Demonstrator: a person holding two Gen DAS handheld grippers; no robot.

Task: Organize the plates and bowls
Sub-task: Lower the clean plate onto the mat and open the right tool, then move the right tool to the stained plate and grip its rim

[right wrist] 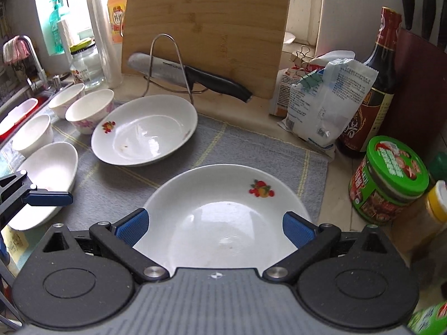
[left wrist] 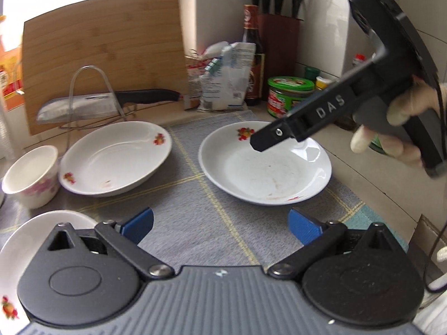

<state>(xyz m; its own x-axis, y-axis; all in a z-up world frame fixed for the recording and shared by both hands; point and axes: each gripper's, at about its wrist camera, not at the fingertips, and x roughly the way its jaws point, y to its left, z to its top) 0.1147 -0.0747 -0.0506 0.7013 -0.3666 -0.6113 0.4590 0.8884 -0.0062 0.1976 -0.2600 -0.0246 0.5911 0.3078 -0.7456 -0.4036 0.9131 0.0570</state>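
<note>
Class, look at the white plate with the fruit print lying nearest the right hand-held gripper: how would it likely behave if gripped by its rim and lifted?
The plate looks like glazed ceramic, so probably stiff and breakable if dropped. Its glossy, reflective surface suggests the blue pads might slip. Lying flat on the grey mat, it seems unlikely to roll or tip.

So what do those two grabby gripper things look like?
Each gripper is black with a ribbed grey body, round black hinge discs and two blue ribbed pads. The left gripper sees the right gripper from the side: "DAS" in pale letters, and a thin black cable trailing down.
</note>
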